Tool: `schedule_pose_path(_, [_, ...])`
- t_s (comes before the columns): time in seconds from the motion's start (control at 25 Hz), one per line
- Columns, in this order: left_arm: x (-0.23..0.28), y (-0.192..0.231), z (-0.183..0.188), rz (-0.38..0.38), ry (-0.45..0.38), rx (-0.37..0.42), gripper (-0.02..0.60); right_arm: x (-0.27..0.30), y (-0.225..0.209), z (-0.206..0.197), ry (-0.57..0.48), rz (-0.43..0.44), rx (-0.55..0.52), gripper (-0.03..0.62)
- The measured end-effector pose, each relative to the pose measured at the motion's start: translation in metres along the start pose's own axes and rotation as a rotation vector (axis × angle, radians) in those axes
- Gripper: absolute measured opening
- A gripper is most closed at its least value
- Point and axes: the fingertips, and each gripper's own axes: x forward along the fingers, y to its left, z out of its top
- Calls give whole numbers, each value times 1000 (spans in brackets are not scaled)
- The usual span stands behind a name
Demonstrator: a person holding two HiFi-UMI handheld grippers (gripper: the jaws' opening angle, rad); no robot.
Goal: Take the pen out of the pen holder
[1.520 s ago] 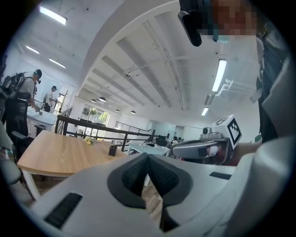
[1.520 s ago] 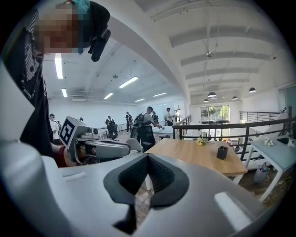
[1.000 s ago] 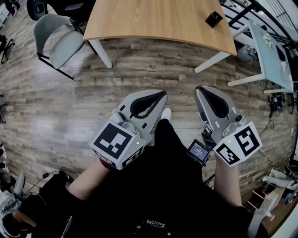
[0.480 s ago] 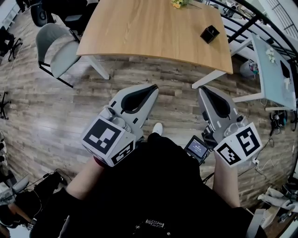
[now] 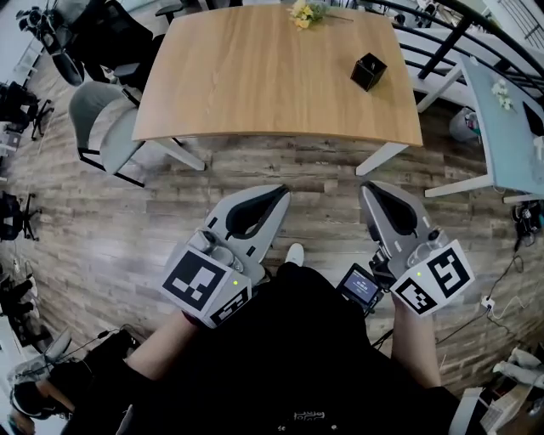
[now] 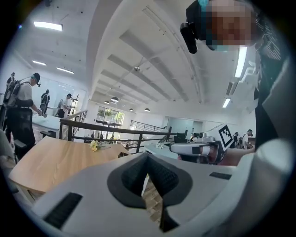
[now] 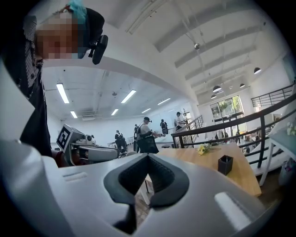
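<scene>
Grey plastic, both of them: the left tool (image 5: 280, 194) and the right tool (image 5: 367, 189) are each pinched fully together with nothing between the jaws. They are held side by side over the plank floor (image 5: 102, 221), just short of the near edge of the wooden tabletop (image 5: 255, 85). On that tabletop, well apart from both tools, the black pen holder (image 5: 369, 70) stands upright toward the right side, any pen in it too small to make out, and yellow flowers (image 5: 302, 13) lie at the far edge.
</scene>
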Motion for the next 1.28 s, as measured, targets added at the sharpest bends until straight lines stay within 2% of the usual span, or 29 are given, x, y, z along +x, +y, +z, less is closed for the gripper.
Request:
schedule_pose_path(0.12, [19, -3, 3, -15, 23, 19, -15, -2, -17, 0, -7, -19, -3, 2])
schedule_pose_path(0.28, [49, -3, 6, -42, 39, 49, -14, 7, -34, 2, 17, -102, -103, 2])
schedule_pose_path(0.36, [63, 0, 13, -69, 31, 59, -14, 13, -38, 3, 23, -117, -132, 2])
schedule_pose_path(0.48, [85, 5, 22, -124, 12, 68, -14, 18, -48, 7, 11, -131, -120, 2])
schedule_pose_path(0.68, [123, 25, 30, -218, 5, 40, -14, 33, -72, 14, 4, -201, -104, 2])
schedule_pose_path(0.8, [147, 40, 48, -266, 0, 50, -15, 46, -87, 25, 9, -244, -97, 2])
schedule_pose_path(0.92, [172, 59, 61, -300, 14, 52, -15, 69, -98, 39, 15, -271, -101, 2])
schedule_pose_path(1.16, [198, 91, 78, -449, 33, 67, -15, 120, -124, 57, 22, -330, -88, 2])
schedule_pose_path(1.28, [206, 111, 84, -485, 34, 64, -15, 140, -142, 62, 39, -353, -69, 2])
